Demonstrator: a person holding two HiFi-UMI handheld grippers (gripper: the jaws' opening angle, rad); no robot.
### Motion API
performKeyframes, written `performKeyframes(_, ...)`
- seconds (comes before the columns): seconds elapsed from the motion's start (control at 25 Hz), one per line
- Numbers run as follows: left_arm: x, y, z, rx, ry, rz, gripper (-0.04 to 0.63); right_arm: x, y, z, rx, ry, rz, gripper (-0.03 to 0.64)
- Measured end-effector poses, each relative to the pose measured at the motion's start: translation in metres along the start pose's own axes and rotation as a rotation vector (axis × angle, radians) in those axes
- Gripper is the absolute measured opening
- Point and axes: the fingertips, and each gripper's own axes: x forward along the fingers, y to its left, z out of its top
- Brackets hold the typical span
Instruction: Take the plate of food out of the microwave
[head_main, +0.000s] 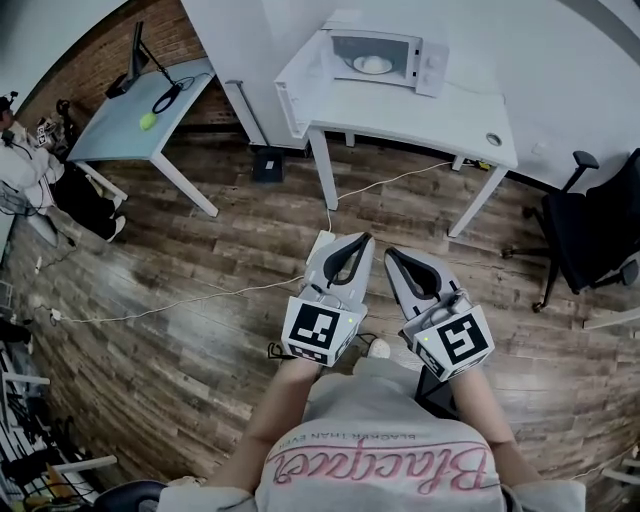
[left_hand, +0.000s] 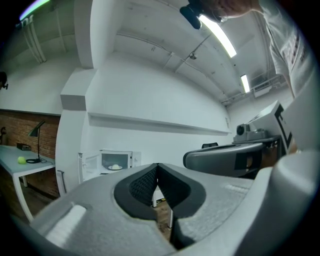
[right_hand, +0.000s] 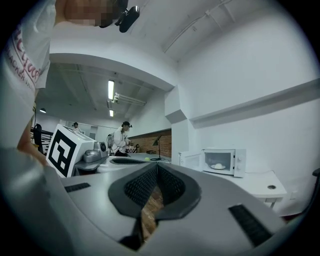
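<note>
We held the left gripper (head_main: 362, 241) and right gripper (head_main: 392, 254) level, jaws together and empty; the plate of food (head_main: 373, 65) sat inside the open microwave (head_main: 432, 68), straight ahead and well apart, neither gripper clearly nearer

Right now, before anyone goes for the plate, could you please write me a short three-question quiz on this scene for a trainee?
1. True or false: the door of the microwave on the white table stands open.
2. Where is the plate of food? A) on top of the microwave B) inside the microwave C) on the table beside the microwave
3. Fill in: the left gripper and the right gripper are both ____, with nothing held.

Key: 1 true; 2 B; 3 shut.
</note>
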Motion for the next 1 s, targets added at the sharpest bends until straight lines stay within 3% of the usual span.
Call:
performKeyframes(0.32,0.039,0.003,0.006,0.019,-0.027,0.027,0.006,0.01,-0.037,0.001,0.005,-0.029,0.003,0.011)
performKeyframes(1.0,0.071,0.008,0.001,-0.016,-0.024,0.049,0.006,0.021,-0.073,-0.008,0.031,-0.012,0.002,0.011)
